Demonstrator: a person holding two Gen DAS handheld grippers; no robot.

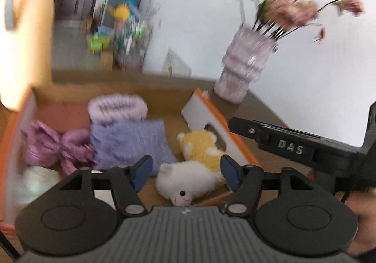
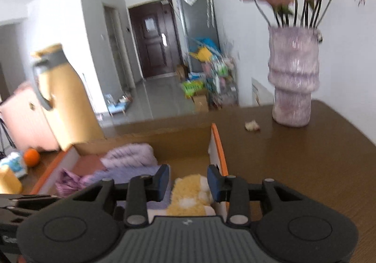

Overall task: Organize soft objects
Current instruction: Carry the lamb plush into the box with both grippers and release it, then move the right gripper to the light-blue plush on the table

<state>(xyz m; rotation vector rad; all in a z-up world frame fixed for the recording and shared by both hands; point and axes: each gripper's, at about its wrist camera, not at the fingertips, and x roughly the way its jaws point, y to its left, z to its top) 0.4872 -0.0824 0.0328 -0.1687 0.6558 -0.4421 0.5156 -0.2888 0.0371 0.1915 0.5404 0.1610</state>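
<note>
left wrist view: i see my left claw (image 1: pixel 185 172) released, fingers spread wide, hovering above the cardboard box (image 1: pixel 221 122) with nothing between them. inside the box lie a white plush lamb (image 1: pixel 185 180) and a yellow plush toy (image 1: pixel 202 148) against the right wall, a lilac knitted pillow (image 1: pixel 131 143) mid-box, a fluffy lilac roll (image 1: pixel 117 105) behind it and a purple satin bundle (image 1: pixel 56 145) toward the left wall. the vase of flowers (image 1: pixel 244 63) stands just beyond the box's right far corner.

right wrist view: my right claw (image 2: pixel 188 180) is also released, its fingers straddling the yellow plush toy (image 2: pixel 190 195) without visibly pressing it. the box wall (image 2: pixel 218 143) sits close to the right finger. the tabletop (image 2: pixel 305 157) is bare to the right; the vase (image 2: pixel 293 79) stands near its far edge.

risk: frames are blurred, so fast motion may catch a finger on the box wall, shift the box, or sweep the tall vase over.
</note>
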